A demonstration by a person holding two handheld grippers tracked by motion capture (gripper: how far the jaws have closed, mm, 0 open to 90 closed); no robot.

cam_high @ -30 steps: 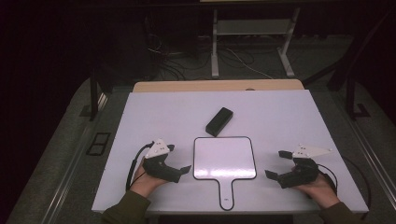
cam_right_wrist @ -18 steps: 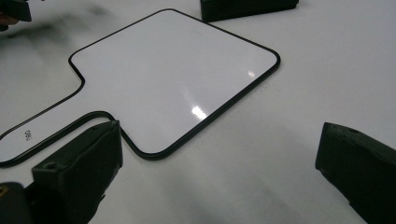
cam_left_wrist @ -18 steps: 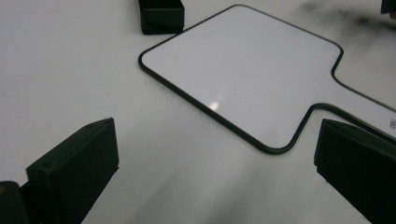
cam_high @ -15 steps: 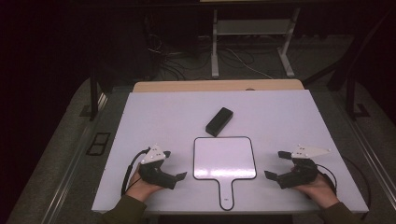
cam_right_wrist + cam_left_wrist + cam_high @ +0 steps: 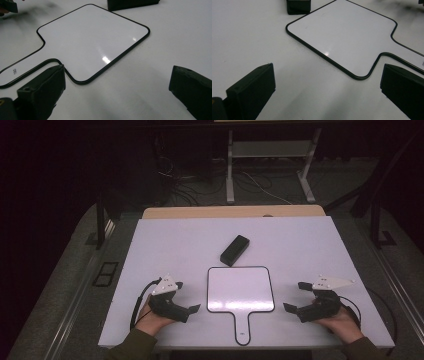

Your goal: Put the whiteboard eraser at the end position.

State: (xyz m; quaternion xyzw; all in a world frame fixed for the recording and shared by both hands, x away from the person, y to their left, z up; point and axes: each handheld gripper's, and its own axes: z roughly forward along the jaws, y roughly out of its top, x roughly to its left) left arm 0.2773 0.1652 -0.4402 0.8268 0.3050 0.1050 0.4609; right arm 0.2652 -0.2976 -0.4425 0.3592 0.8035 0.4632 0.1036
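A paddle-shaped whiteboard (image 5: 240, 289) with a black rim lies flat near the table's front, its handle (image 5: 242, 327) pointing at the front edge. Just beyond its far left corner lies a black block (image 5: 234, 250). My left gripper (image 5: 186, 296) rests open left of the board, jaws turned toward it. My right gripper (image 5: 295, 296) rests open on the board's right side, also facing it. In the left gripper view the jaws of that gripper (image 5: 328, 75) stand wide apart with bare table between them, the whiteboard (image 5: 344, 32) and the block (image 5: 298, 6) ahead. The right gripper (image 5: 116, 72) view shows the whiteboard (image 5: 92, 37) and block (image 5: 132, 3).
The white tabletop (image 5: 310, 245) has bare room at the back and on both sides. A wooden board (image 5: 232, 212) sticks out behind its far edge. Beyond are dark floor, cables and a metal stand (image 5: 270, 165).
My left gripper has shifted slightly back toward the table's front edge. The right gripper, the whiteboard and the block have stayed put.
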